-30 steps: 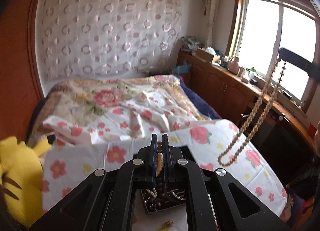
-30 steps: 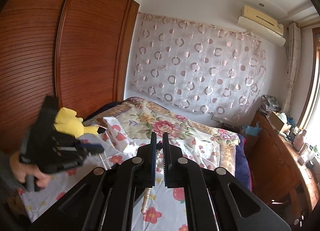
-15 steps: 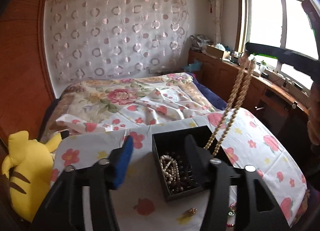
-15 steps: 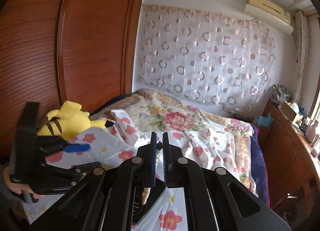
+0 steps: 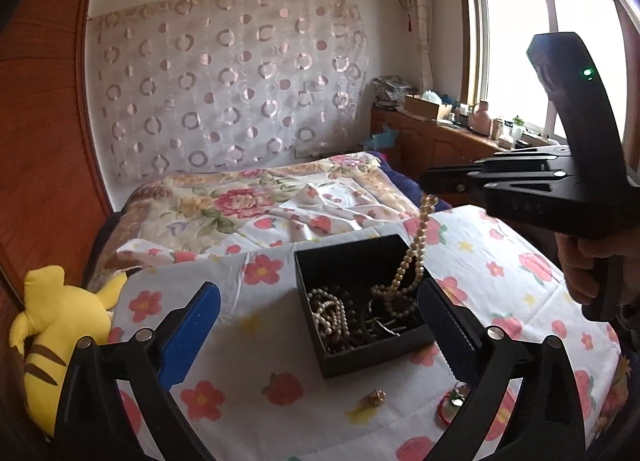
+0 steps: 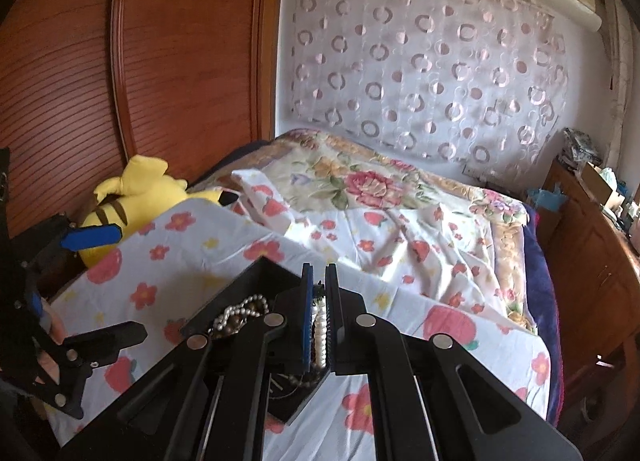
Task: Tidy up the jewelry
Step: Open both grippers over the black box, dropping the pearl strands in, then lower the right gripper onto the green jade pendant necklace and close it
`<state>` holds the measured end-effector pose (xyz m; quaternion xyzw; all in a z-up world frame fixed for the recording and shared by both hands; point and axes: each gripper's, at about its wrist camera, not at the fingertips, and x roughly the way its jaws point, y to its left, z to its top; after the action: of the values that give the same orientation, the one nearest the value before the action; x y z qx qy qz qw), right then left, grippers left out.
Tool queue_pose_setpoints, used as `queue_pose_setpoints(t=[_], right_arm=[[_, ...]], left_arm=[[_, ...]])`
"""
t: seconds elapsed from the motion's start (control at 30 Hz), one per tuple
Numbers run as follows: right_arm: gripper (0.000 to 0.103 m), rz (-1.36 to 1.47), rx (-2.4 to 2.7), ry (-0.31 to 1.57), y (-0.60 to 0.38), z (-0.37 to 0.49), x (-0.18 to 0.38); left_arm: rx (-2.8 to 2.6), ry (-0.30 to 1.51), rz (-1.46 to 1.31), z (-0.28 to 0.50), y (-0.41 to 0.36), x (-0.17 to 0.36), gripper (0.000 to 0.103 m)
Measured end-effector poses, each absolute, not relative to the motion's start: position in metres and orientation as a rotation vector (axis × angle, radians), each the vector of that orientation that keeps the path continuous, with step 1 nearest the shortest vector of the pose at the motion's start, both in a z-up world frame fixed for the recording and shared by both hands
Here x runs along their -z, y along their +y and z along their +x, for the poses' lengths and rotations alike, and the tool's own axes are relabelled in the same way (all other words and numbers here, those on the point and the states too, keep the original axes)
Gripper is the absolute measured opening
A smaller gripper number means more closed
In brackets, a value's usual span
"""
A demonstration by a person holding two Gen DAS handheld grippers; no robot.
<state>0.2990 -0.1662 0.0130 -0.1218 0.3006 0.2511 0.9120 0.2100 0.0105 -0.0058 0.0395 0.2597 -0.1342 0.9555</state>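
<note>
A black open box sits on a floral cloth and holds several bead strings; it also shows in the right wrist view. My right gripper is shut on a beige bead necklace, which hangs from its tips down into the box, its lower loop resting inside. The right gripper shows in the left wrist view above the box's right side. My left gripper is open and empty, its fingers either side of the box's near part.
A small gold trinket and a red-green ring item lie on the cloth before the box. A yellow plush toy lies at the left edge. A bed with a floral quilt lies behind, wooden cabinets to the right.
My left gripper opened wide and let go of the beads it held. My right gripper came down and toward the box, lowering the beige necklace into it.
</note>
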Motion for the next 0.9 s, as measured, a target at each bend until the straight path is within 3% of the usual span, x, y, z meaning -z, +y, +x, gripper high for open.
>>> queue_pose_setpoints(t=[0.4,0.43,0.47,0.53,0.9], right_arm=[[0.008,-0.256,-0.533,0.637,-0.164,0.290,0.001],[0.012,-0.257,-0.531,0.634,-0.164,0.289,0.001],[0.024,-0.255,-0.528,0.632,-0.164,0.288,0.000],[0.038,-0.246,-0.528,0.621,-0.166,0.285,-0.001],[0.039,-0.228,-0.562,0.654,-0.189,0.251,0.009]], left_arm=[[0.268,0.542,0.072,0.198,0.009,0.027,0.095],[0.266,0.542,0.070,0.197,0.009,0.028,0.095],[0.264,0.541,0.067,0.196,0.009,0.029,0.095],[0.261,0.536,0.064,0.194,0.010,0.030,0.095],[0.292,0.515,0.051,0.173,0.009,0.038,0.095]])
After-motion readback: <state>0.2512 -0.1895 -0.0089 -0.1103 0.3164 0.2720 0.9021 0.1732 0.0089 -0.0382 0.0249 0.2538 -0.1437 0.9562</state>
